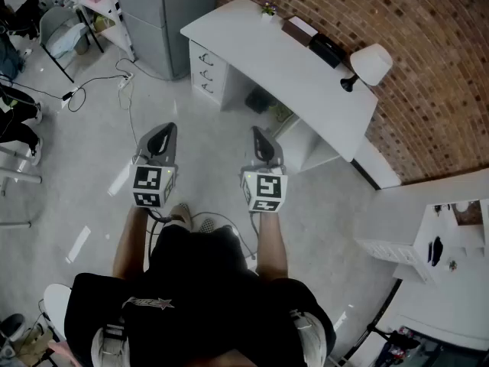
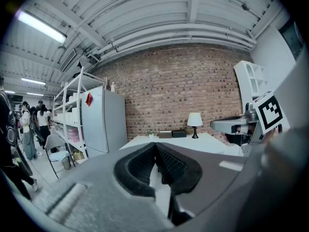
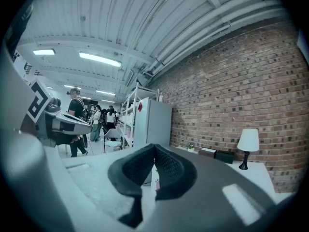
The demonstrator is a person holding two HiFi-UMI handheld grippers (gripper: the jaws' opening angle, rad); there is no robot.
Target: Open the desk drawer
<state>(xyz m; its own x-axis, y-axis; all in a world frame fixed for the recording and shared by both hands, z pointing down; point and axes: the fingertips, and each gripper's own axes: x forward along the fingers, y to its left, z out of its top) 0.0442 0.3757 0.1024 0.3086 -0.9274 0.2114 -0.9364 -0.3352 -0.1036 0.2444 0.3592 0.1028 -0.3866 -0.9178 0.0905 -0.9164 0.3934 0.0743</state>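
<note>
As desk (image 1: 260,44) runs diagonally, drawers (image 1: 205,70) face lower-left.

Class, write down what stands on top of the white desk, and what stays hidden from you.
On the desk: a small plant, a brown box, a black box and a white lamp. The closed drawers hide their contents.

A white lamp (image 1: 371,63) stands beside the brick wall (image 1: 443,52).
</note>
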